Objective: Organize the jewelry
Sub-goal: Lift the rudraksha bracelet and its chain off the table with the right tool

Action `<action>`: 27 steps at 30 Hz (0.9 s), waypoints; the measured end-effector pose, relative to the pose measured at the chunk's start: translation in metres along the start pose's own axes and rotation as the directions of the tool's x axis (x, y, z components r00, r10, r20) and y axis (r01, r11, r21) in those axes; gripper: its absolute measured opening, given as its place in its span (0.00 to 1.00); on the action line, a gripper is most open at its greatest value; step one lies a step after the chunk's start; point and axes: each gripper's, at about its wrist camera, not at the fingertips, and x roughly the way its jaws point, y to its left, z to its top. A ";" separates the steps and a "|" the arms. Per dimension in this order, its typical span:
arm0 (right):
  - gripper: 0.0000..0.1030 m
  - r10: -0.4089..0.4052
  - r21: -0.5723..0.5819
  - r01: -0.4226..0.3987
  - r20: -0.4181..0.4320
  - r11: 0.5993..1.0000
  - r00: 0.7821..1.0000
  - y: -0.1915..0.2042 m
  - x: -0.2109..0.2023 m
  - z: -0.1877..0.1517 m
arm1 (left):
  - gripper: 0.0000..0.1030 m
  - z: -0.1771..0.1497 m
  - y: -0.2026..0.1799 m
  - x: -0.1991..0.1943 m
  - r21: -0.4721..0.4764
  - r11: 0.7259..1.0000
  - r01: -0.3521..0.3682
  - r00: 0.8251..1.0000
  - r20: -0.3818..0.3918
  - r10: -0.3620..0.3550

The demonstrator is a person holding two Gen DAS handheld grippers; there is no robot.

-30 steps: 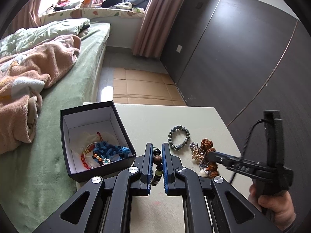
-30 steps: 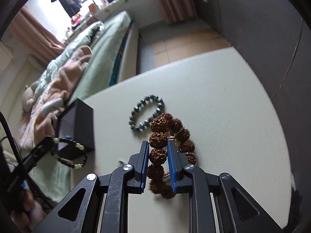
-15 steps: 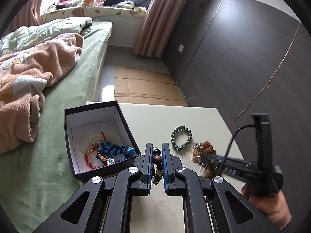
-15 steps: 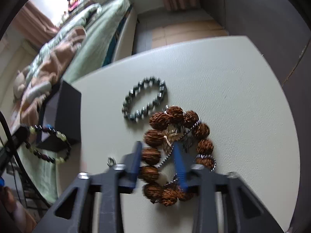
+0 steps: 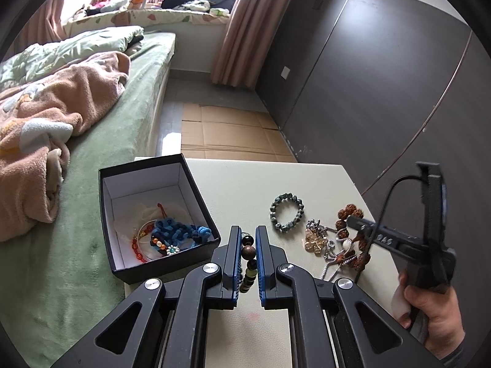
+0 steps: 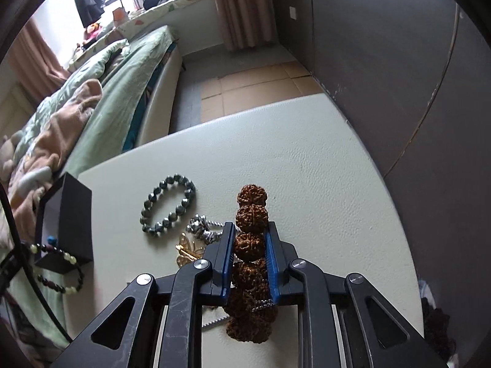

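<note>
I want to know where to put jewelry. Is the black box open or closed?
Open. The black box has no lid on; its white inside shows, with a blue braided piece already lying there.

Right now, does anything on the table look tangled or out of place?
Yes. The brown seed bracelet clamped in the right gripper has a silver chain snagged across it, tied up with the gold charm. Lifting may drag them along. The green bead bracelet lies apart, tidy.
</note>
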 end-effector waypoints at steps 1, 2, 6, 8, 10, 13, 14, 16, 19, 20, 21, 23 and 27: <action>0.19 -0.005 -0.001 0.005 0.019 1.000 1.000 0.000 -0.006 0.002 | 0.09 0.000 0.000 0.000 -0.001 1.000 0.000 1.000 0.001 0.000; 0.19 -0.004 -0.001 0.004 0.031 1.000 0.999 0.000 -0.010 0.002 | 0.09 0.000 0.000 0.000 -0.003 1.000 0.000 1.000 0.002 0.000; 0.19 0.049 0.002 -0.049 0.094 0.999 0.994 0.004 -0.032 0.006 | 0.09 0.001 0.002 -0.001 -0.009 1.000 0.002 1.000 0.006 -0.002; 0.19 0.110 -0.008 -0.110 0.104 0.994 0.988 0.007 -0.040 0.004 | 0.09 0.001 0.001 -0.001 -0.009 1.000 0.002 1.000 0.007 -0.002; 0.19 0.134 -0.043 -0.131 0.084 0.990 0.987 0.016 -0.036 0.002 | 0.09 0.001 0.000 -0.002 -0.007 1.000 0.001 1.000 0.007 -0.001; 0.19 0.004 -0.066 -0.003 0.024 0.998 1.000 0.018 -0.011 -0.004 | 0.09 0.000 0.000 -0.002 -0.005 1.000 0.001 1.000 0.006 -0.001; 0.19 -0.026 -0.057 0.027 0.013 0.998 1.000 0.015 -0.005 -0.004 | 0.09 0.000 0.000 -0.003 -0.005 1.000 0.002 1.000 0.007 -0.002; 0.19 -0.038 -0.022 0.038 0.009 0.999 0.999 0.006 0.000 -0.001 | 0.09 0.000 0.002 -0.004 -0.007 1.000 0.000 1.000 0.009 0.000; 0.19 -0.004 0.003 0.004 0.032 1.000 0.999 0.001 -0.007 0.001 | 0.09 0.000 0.004 -0.004 -0.012 1.000 -0.001 1.000 0.008 0.001; 0.19 -0.001 0.002 0.001 0.044 1.000 0.999 -0.001 -0.012 0.001 | 0.09 0.001 0.005 -0.004 -0.014 1.000 -0.001 1.000 0.008 0.001; 0.19 0.004 0.003 -0.004 0.054 1.000 0.999 -0.001 -0.016 0.001 | 0.09 0.001 0.005 -0.005 -0.015 1.000 -0.001 1.000 0.010 0.001; 0.19 0.031 0.009 -0.032 0.078 0.999 0.996 -0.003 -0.025 0.001 | 0.09 0.002 0.005 -0.006 -0.017 1.000 0.001 1.000 0.016 -0.001; 0.19 0.077 0.003 -0.078 0.125 0.997 0.989 0.002 -0.043 0.004 | 0.09 0.003 0.009 -0.009 -0.027 1.000 0.000 1.000 0.026 0.000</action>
